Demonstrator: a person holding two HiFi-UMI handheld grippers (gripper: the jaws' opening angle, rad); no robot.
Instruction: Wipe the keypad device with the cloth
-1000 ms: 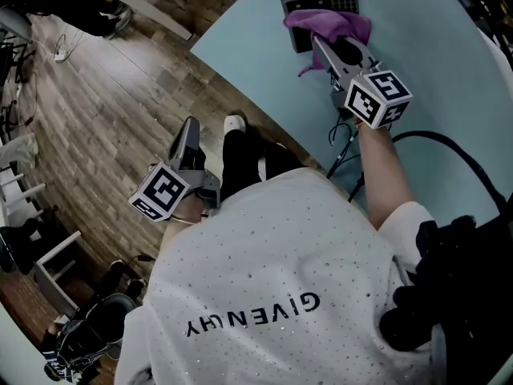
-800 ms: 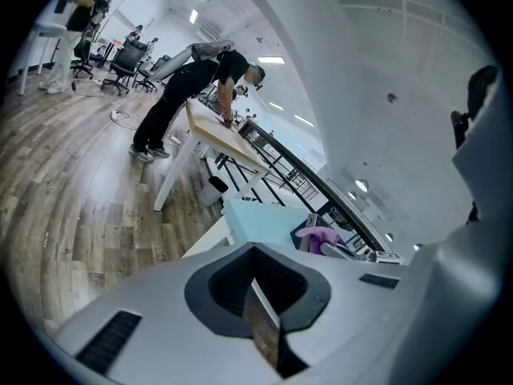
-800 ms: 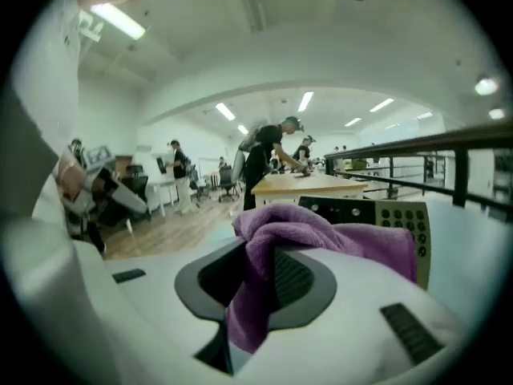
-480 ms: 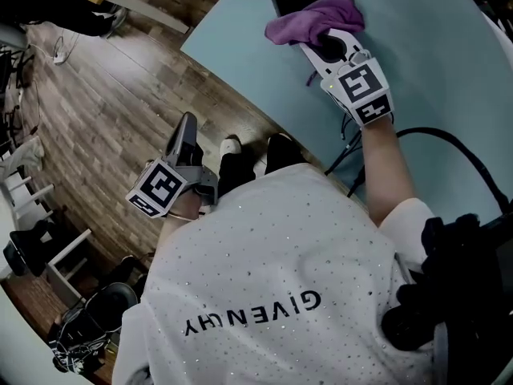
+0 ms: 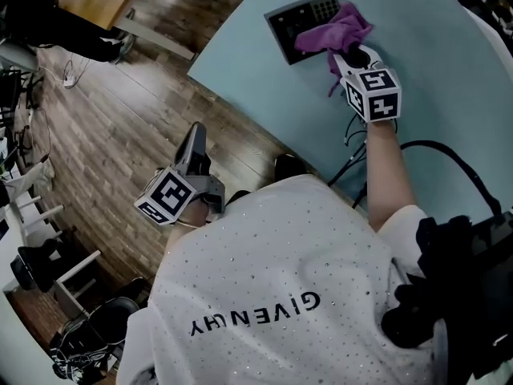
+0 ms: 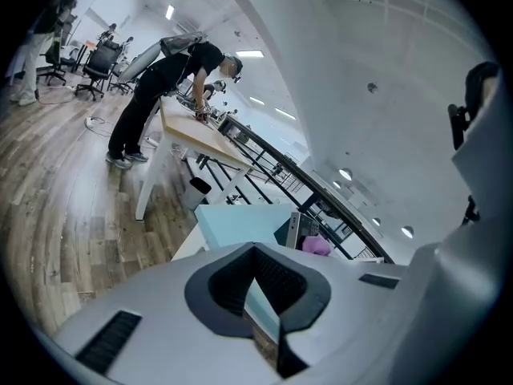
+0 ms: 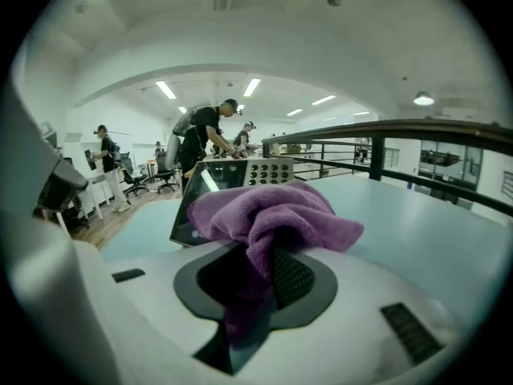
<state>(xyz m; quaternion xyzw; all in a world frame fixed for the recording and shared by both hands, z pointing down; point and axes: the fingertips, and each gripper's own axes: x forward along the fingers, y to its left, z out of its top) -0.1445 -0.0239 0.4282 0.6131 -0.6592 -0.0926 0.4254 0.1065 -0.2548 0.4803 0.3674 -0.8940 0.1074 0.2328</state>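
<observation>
Overhead, table [image 5: 449,70]: pale blue-green with a curved edge, filling the far right of the head view.
Keypad device [image 5: 292,24]: dark slab on the far part of the table, close to its left edge, with keys at its far end.
Cloth [image 5: 337,32]: purple and bunched, resting on the right portion of the keypad device.
Right tongs [image 5: 338,54]: over the table and pointing far, with the tips sunk into the near side of the cloth.
Left tongs [image 5: 194,135]: off the table at the left, over the wooden floor [image 5: 104,127], well apart from the keypad device.
Cable [image 5: 449,155]: black, looping on the table beside the right forearm.
Left gripper view, jaws: drawn together with nothing between them. The table corner, keypad device and cloth show beyond, to the right.
Bystander [image 6: 164,79]: bends over a light wooden second table [image 6: 200,139], far left.
Right gripper view, jaws: clamped on a fold of the cloth, which hangs down between them and heaps over their tips.
Right gripper view, keypad device: just beyond the cloth and touching it, with a dark screen at the left and round keys farther off.
</observation>
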